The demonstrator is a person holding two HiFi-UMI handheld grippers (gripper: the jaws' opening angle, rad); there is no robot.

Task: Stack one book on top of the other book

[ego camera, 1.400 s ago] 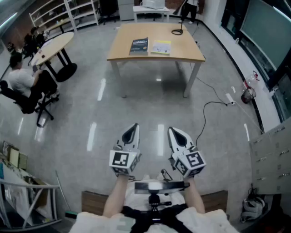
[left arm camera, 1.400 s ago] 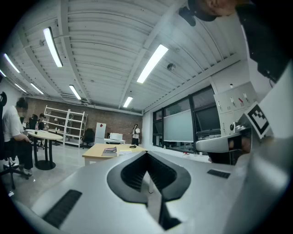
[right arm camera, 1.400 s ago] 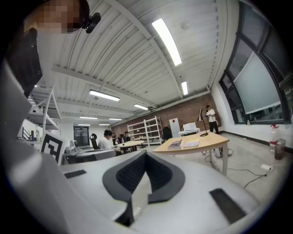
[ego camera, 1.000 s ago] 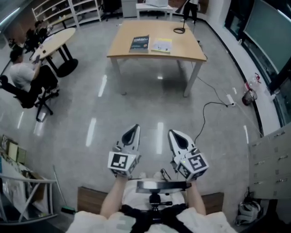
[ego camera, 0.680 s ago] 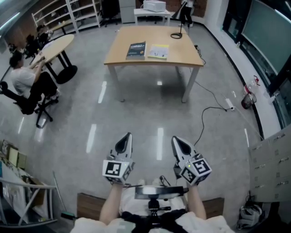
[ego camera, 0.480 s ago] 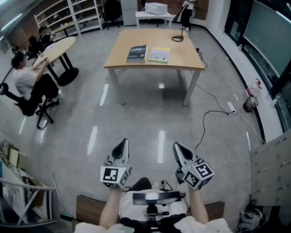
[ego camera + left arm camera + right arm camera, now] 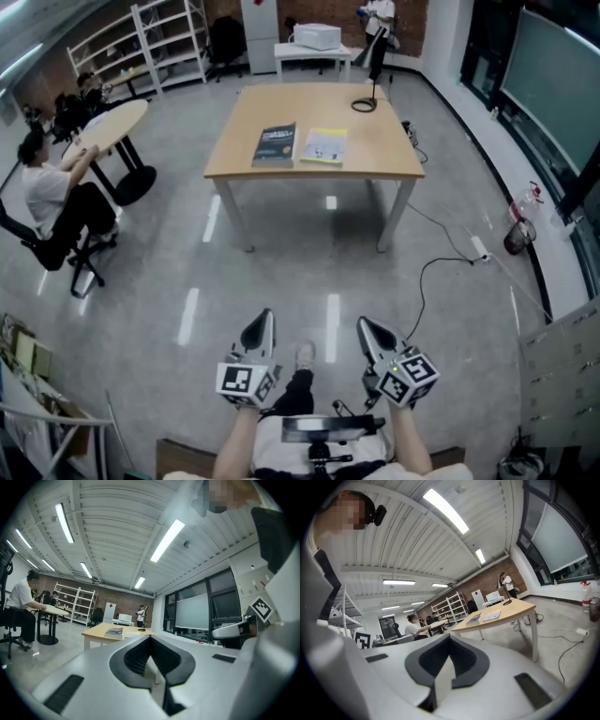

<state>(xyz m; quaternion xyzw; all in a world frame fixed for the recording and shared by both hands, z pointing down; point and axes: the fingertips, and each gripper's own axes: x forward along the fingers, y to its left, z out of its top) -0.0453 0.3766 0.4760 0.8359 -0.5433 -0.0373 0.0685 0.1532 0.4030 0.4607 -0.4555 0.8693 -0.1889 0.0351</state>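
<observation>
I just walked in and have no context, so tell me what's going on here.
A person is on the open floor holding a gripper in each hand. The left gripper and the right gripper are both shut and empty, and both point toward a wooden table some way off. On it a dark book and a yellow book lie side by side, not yet stacked.
</observation>
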